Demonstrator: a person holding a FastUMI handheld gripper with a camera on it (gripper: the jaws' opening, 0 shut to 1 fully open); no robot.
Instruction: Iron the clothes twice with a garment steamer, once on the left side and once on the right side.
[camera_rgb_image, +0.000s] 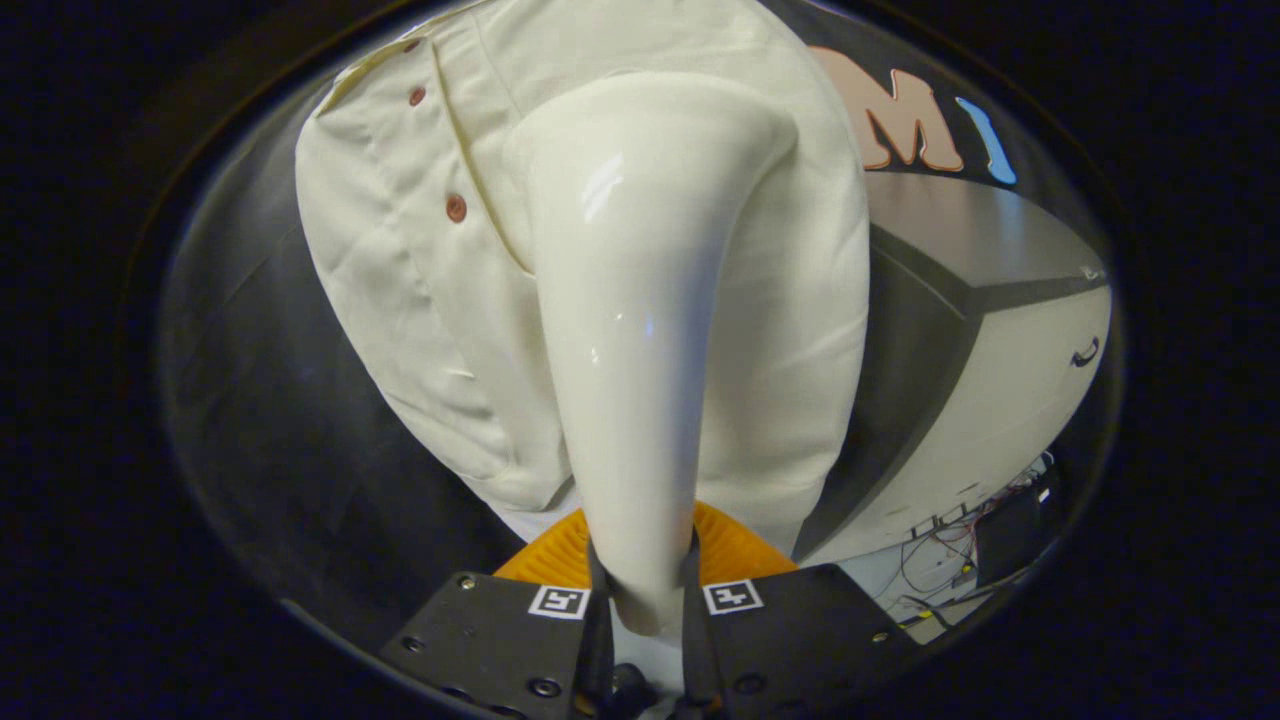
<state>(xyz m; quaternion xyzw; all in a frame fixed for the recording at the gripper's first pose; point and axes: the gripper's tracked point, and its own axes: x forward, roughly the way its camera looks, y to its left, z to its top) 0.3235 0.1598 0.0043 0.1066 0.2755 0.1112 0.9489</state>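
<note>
With both fingers pressed on its narrow white handle, garment steamer (640, 330) sits clamped in gripper (645, 600), jaws narrow, handle end right between them. Head flares wide at 12 o'clock from the fingers and lies against, or just off, the shirt (400, 300); cannot tell if touching. Held handle-low, head-forward, likely so the steam face meets the cloth flat while the grip stays clear of it.

Shirt hangs beyond the steamer, spreading from 10 to 1 o'clock, button placket at 11 o'clock. Steamer head right of the placket, so probably working one front panel; cannot tell which pass of the two. Hanging free, presumably so steam can run down the fabric.

Orange ribbed part (735, 545) just ahead of the fingers, behind the handle; purpose unclear, possibly part of the gripper or steamer base.

Counts: one steamer, one shirt, three brown buttons (456, 208) visible, two fingers, two square markers (733, 596) on the finger tops. One white cabinet (1000, 400) with grey top at 2 o'clock, well apart, one dark handle on it. Loose wiring (950, 545) at 4 o'clock, uncountable.
</note>
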